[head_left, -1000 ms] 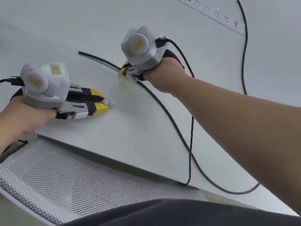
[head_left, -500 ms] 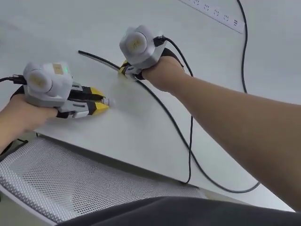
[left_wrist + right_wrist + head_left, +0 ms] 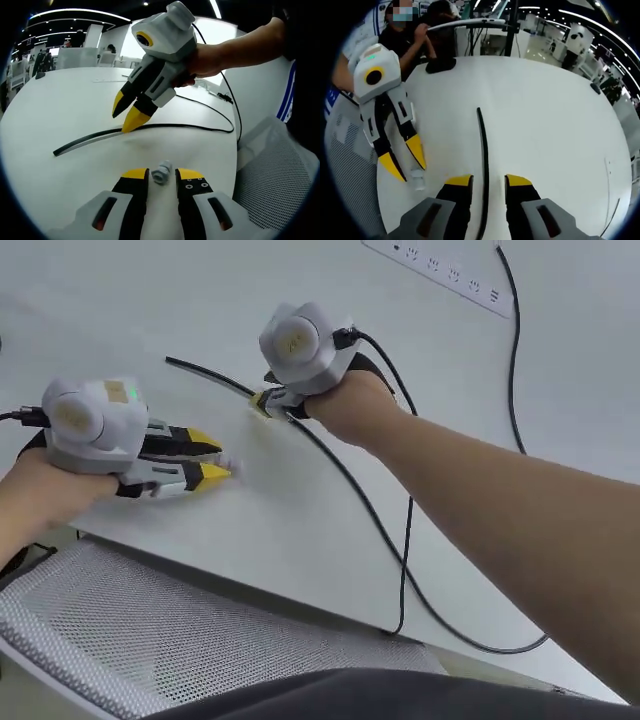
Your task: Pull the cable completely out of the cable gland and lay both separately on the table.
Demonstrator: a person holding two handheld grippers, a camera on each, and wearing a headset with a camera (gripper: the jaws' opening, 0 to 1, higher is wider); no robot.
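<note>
A small grey cable gland [image 3: 161, 172] lies on the white table [image 3: 300, 510], between the tips of my left gripper [image 3: 162, 175]. Its jaws are open, with a gap on each side of the gland. In the head view the left gripper [image 3: 215, 456] is at the left, with the gland [image 3: 233, 466] at its tips. The black cable [image 3: 340, 470] lies loose on the table, apart from the gland. My right gripper [image 3: 487, 181] straddles the cable [image 3: 483, 150] with its jaws open, near the cable's free end. The right gripper [image 3: 126, 115] hovers just above the cable [image 3: 175, 126].
A white power strip [image 3: 445, 275] lies at the table's far edge, with a second black lead [image 3: 517, 350] running down the right side. A mesh chair [image 3: 150, 640] sits under the near table edge. People stand beyond the table [image 3: 427, 27].
The whole picture has shifted slightly. Both grippers stay about where they were, and the left gripper's jaws look a little wider apart around the gland.
</note>
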